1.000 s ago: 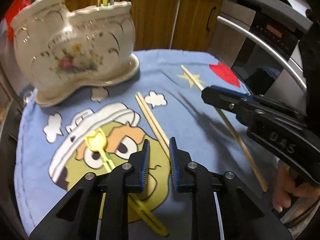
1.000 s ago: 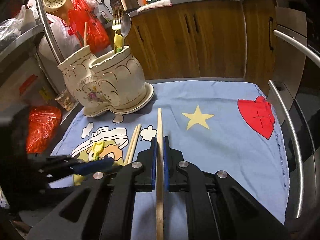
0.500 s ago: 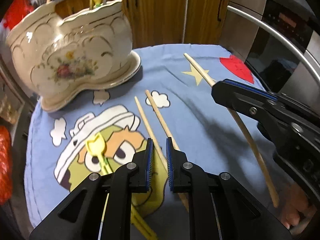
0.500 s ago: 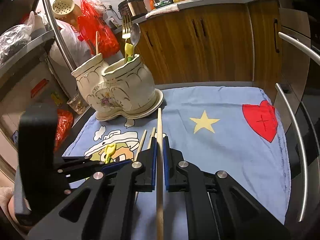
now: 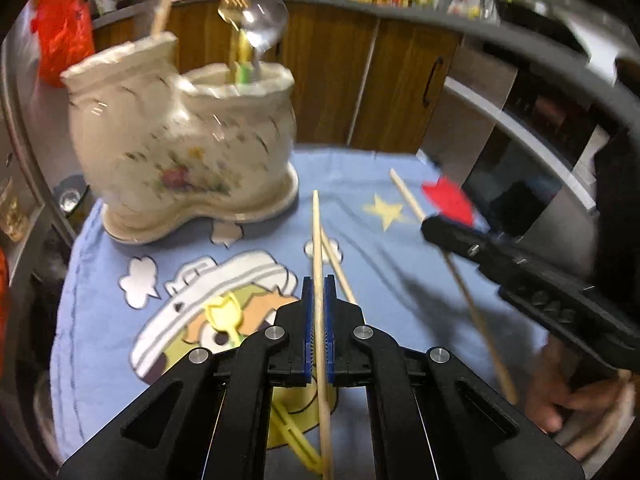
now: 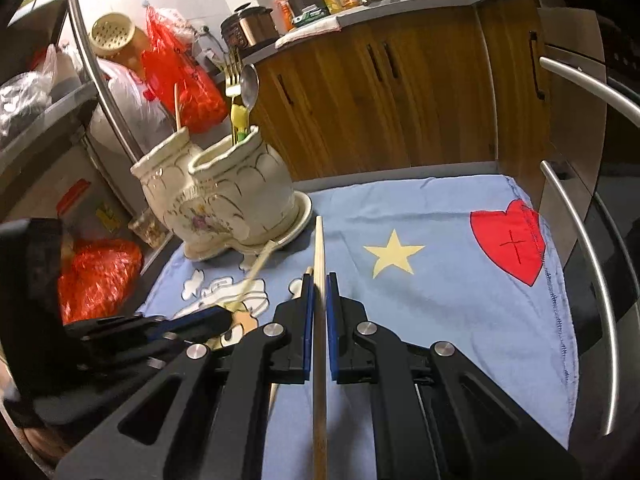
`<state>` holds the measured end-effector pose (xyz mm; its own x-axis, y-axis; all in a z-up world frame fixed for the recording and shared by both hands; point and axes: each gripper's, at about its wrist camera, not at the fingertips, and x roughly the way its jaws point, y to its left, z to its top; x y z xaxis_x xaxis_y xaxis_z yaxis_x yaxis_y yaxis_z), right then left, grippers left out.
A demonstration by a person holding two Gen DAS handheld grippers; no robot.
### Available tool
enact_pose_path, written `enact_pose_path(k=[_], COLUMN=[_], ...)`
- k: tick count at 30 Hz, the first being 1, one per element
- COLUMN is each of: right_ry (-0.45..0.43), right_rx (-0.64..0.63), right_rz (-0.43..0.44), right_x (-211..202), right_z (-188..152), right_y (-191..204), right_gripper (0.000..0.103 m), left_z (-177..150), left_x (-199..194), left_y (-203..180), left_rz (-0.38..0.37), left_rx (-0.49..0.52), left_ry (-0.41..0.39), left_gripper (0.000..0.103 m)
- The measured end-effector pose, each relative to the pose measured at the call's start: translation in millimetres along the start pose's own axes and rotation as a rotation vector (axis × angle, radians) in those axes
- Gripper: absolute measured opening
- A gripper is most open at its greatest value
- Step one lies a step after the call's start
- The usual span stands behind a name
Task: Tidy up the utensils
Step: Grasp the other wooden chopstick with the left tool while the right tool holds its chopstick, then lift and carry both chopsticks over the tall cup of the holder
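My left gripper [image 5: 319, 284] is shut on a wooden chopstick [image 5: 317, 236] and holds it above the blue cloth [image 5: 372, 280]. A second chopstick [image 5: 338, 266] lies on the cloth just right of it. My right gripper [image 6: 319, 280] is shut on another chopstick [image 6: 319, 248], also seen in the left wrist view [image 5: 408, 196]. The cream two-pocket ceramic holder [image 5: 180, 152] stands at the back left with a fork and spoon [image 6: 242, 84] in it. A yellow plastic fork [image 5: 224, 316] lies on the cloth under my left gripper.
The cloth lies on a small table bounded by metal rails [image 6: 580, 240]. An oven [image 5: 532, 152] stands to the right. Wooden cabinets [image 6: 400, 80] are behind. Red bags [image 6: 100, 276] sit at the left.
My left gripper has closed on one of the two chopsticks and lifted it off the cloth. The right gripper still holds its chopstick, moved little.
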<state>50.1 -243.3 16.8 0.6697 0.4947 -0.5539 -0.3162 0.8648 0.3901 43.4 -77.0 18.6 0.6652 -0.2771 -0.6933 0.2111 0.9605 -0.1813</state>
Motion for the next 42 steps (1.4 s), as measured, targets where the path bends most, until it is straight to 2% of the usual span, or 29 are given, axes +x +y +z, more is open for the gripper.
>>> enact_pose_path(k=[6, 7, 13, 17, 21, 26, 33, 37, 42], right_ry=[-0.070, -0.088, -0.214, -0.239, -0.262, -0.367, -0.485, -0.517, -0.526], right_rx=[0.004, 0.001, -0.015, -0.036, -0.041, -0.023, -0.004, -0.010, -0.020], right_rz=[0.042, 0.051, 0.095, 0.114, 0.139, 0.152, 0.127, 0.119, 0.089], right_x=[-3.5, -4.8, -20.8, -15.3, -1.0, 20.7, 53.5, 68.9, 86.0], right_z=[5.4, 6.6, 27.1, 56.3, 92.9, 127.8, 154.1, 157.3, 154.7], right_y=[17.4, 21.9, 47.3, 63.7, 73.9, 77.9, 84.0, 84.8, 84.1], right_gripper=[0.006, 0.006, 0.006, 0.006, 0.006, 0.006, 0.006, 0.006, 0.006], left_z=[11.2, 13.1, 32.2, 60.8, 92.2, 121.4, 143.7, 146.4, 143.5], left_x=[-52.4, -65.4, -101.9, -111.7, -103.8, -95.1, -69.9, -55.4, -41.0], left_y=[32.1, 41.0, 71.7, 87.0, 94.4, 108.1, 117.4, 117.4, 120.9], left_rz=[-0.078, -0.091, -0.094, -0.080, -0.048, -0.026, 0.032, 0.093, 0.117], left_rx=[-0.048, -0.057, -0.063, -0.041, -0.010, -0.032, -0.069, -0.053, -0.044], left_ry=[-0.165, -0.212, -0.366, -0.431, -0.521, -0.623, -0.727, -0.744, -0.735], left_gripper=[0.005, 0.005, 0.005, 0.005, 0.005, 0.005, 0.005, 0.005, 0.005])
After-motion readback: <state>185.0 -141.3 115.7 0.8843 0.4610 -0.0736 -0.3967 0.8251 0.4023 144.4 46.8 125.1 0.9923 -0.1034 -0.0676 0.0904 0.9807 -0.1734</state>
